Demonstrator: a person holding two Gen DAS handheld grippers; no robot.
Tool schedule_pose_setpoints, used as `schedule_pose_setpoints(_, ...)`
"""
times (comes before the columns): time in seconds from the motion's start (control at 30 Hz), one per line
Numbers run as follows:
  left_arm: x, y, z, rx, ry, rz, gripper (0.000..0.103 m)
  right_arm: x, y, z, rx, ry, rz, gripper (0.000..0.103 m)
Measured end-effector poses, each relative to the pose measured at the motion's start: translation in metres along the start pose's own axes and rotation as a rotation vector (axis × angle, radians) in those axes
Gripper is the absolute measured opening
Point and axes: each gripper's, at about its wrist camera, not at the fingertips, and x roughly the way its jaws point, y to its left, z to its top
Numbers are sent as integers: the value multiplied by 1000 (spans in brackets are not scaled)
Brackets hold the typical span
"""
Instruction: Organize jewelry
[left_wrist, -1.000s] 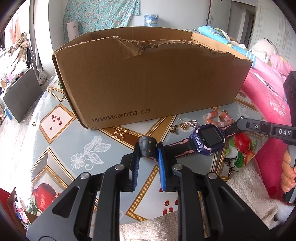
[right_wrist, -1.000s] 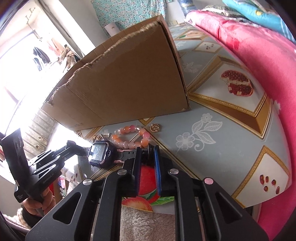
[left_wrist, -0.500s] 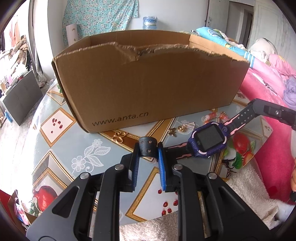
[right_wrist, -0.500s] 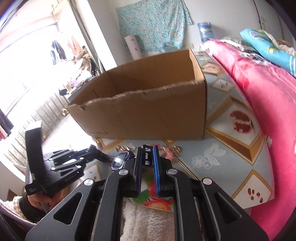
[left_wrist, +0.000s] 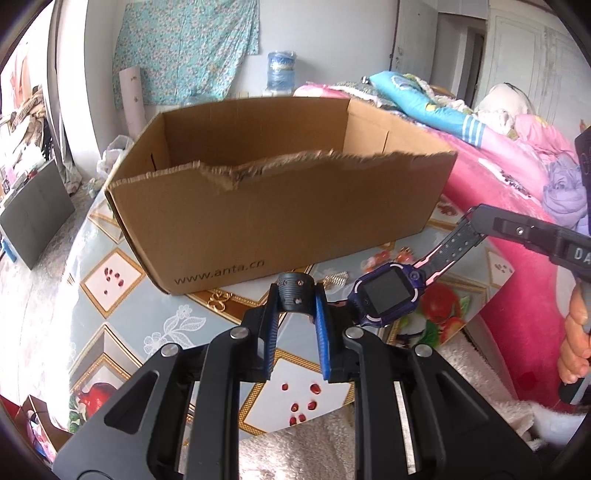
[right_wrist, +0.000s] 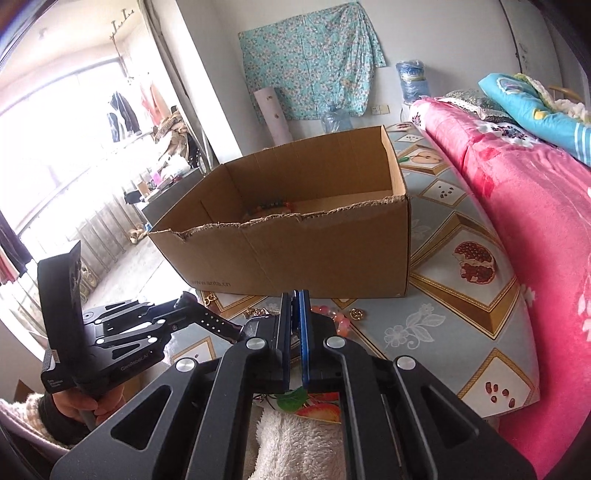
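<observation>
A purple and pink smartwatch (left_wrist: 388, 292) hangs in the air between both grippers, in front of an open cardboard box (left_wrist: 280, 221). My left gripper (left_wrist: 296, 295) is shut on the end of one black strap. My right gripper (right_wrist: 294, 295) is shut on the end of the other strap; in the left wrist view it (left_wrist: 476, 225) comes in from the right. The watch strap (right_wrist: 218, 326) shows in the right wrist view, its face hidden behind my fingers. The box (right_wrist: 295, 240) holds a beaded bracelet (right_wrist: 271, 206).
On the patterned tablecloth (right_wrist: 443, 325) lie a pink bead bracelet (right_wrist: 338, 317), a gold charm (right_wrist: 357, 314), a gold clip (left_wrist: 335, 278) and a gold bow ornament (left_wrist: 218, 300). A pink blanket (right_wrist: 535, 206) lies to the right. A white fluffy cloth (right_wrist: 299, 443) is at the near edge.
Both grippers have lifted the watch off the table and risen, so the box's inside now shows. The watch hangs higher between them.
</observation>
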Motion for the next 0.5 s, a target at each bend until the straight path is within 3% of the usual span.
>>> schedule_pose_setpoints(0.2, -27, -3, 9, 4, -43, -43, 17, -18, 3, 7, -5, -41, 8, 3)
schedule_pose_setpoints(0.33, -57, -8, 26, 21, -89, -117, 17, -39, 13, 26, -55, -108, 35, 3)
schedule_pose_setpoints(0.5, -70, -6, 50, 13, -136, -139, 17, -54, 23, 48, -111, -174, 43, 3)
